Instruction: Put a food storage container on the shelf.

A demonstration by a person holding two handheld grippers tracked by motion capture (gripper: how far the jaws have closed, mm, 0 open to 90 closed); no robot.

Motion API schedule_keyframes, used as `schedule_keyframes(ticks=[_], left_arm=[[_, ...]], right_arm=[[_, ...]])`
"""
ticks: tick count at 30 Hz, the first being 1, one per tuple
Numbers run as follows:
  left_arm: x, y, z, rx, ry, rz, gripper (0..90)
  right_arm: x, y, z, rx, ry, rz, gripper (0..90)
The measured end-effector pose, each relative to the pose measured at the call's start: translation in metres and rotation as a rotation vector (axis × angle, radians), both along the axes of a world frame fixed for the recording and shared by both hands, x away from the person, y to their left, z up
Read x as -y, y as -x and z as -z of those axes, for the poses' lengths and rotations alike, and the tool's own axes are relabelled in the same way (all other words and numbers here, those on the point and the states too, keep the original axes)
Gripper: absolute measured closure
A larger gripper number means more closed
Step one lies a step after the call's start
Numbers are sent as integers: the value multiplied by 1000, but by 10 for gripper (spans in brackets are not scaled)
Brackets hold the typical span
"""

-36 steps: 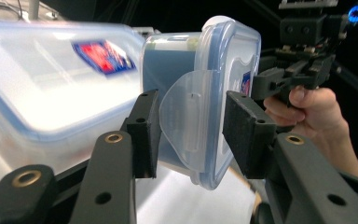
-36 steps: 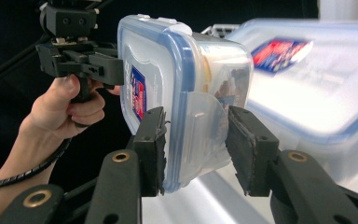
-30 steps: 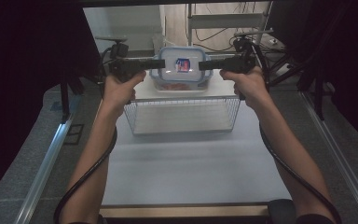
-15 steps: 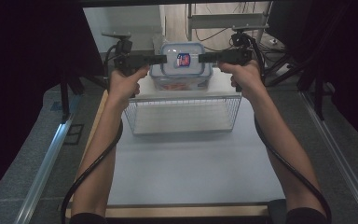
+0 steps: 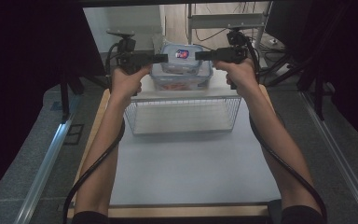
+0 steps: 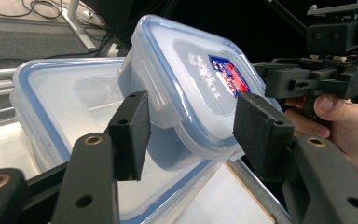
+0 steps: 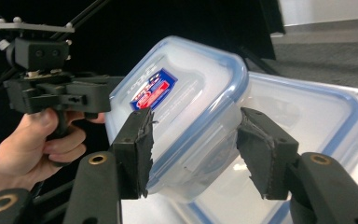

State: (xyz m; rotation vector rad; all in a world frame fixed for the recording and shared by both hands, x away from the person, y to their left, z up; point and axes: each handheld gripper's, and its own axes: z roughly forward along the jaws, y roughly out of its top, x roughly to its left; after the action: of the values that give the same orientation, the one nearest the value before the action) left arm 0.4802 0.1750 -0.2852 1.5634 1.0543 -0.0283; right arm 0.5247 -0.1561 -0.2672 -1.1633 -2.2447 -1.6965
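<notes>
A small clear box with a blue-rimmed lid and a red-and-blue label hangs tilted between my two grippers at the far end of the table. My left gripper is shut on its left end and my right gripper on its right end. In the left gripper view the pads clamp the small box across its side and lid rim. The right gripper view shows the same box between that gripper's worn pads. A larger clear box sits just below it.
A white wire basket stands on the table in front of the larger box. The pale tabletop stretches toward the person. Metal rails run along both sides, and stands and cables crowd the far end.
Both hands have carried the small box a little farther from the person and higher, above the larger box. The grip on it has not changed.
</notes>
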Motion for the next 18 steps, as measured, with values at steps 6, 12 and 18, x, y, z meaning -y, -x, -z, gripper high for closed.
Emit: schedule_keyframes(ticks=[6,12,18], left_arm=[[-1,3,-1,24,-9,-14,394],[-9,17,-7,116,-2,-38,296],[-13,41,-4,200,-90,-19,376]], right_arm=[[0,0,-2,69,24,26,421],[7,12,-5,129,57,31,424],[18,35,-8,194,85,21,542]])
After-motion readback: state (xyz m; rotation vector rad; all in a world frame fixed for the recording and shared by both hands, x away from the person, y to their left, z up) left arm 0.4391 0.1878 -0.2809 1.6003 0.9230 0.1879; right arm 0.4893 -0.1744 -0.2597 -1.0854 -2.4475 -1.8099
